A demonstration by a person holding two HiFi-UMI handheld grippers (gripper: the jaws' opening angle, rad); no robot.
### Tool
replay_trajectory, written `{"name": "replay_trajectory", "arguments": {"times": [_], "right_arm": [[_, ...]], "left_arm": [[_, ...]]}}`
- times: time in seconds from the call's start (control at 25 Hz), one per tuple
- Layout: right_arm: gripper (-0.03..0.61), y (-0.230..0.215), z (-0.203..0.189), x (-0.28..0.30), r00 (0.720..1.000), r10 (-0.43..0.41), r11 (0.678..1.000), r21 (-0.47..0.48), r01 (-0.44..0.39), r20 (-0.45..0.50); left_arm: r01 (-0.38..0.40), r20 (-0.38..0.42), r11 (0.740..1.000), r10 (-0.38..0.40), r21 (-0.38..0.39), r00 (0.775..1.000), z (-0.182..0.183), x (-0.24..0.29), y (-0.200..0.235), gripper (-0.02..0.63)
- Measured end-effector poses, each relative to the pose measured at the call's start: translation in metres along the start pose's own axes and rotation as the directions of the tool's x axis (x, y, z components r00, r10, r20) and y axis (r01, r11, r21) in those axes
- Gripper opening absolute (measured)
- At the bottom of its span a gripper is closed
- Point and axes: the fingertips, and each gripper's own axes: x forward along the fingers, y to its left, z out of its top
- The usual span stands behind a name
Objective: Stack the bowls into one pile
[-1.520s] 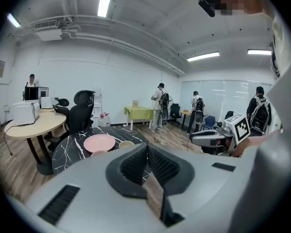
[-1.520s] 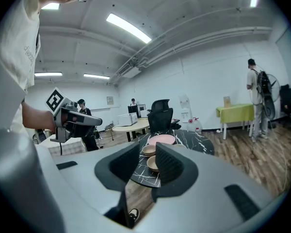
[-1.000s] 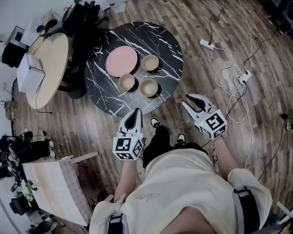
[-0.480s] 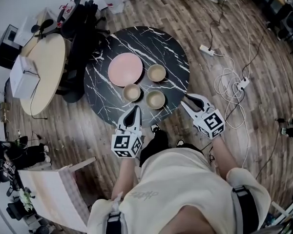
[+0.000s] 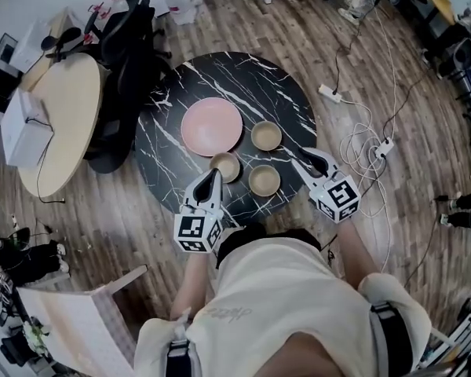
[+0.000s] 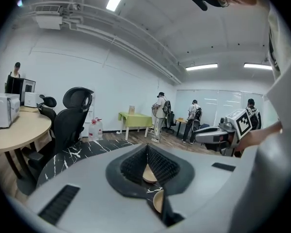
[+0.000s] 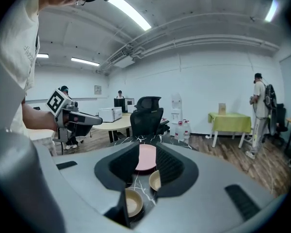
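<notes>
light: bright, even, ceiling strips | shadows: soft | edges: strong fisheye bend, dark vignette | focus: sharp

Since one second ago the person (image 5: 275,305) has closed up to the round black marble table (image 5: 235,73), and the shoes then seen between the grippers have passed out of sight. The left gripper (image 5: 214,173), previously over the wood floor (image 5: 125,203) short of the table, now has its tips over the near rim, just beside the left-hand bowl (image 5: 225,166). The right gripper (image 5: 301,157), previously over floor to the table's right, now reaches over the near right rim, close to the right-hand bowl (image 5: 264,180).
</notes>
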Motion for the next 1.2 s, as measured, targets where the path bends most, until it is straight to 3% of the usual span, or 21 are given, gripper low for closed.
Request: {"name": "replay_trajectory", "arguments": {"times": [0.2,0.52,1.2], "right_arm": [[0.101,-0.002,0.000,0.030,1.000,-0.005,1.000,0.028,0.006,-0.022],[0.101,-0.014,0.003,0.052,0.998,0.009,1.000,-0.022,-0.011,-0.066],[0.101,-0.068,-0.055,0.101,0.974,0.140,0.989,-0.028,-0.147,-0.177]], "left_arm": [[0.021,-0.005,1.000,-0.021,-0.012,1.000,-0.002,0.012,0.025,0.020],[0.006,-0.022,1.000,-0.006,-0.027,1.000,0.001,0.024,0.034,0.020],[-0.145,-0.123,0.987,0.135,-0.074,0.983,-0.023,0.060,0.024,0.020]]}}
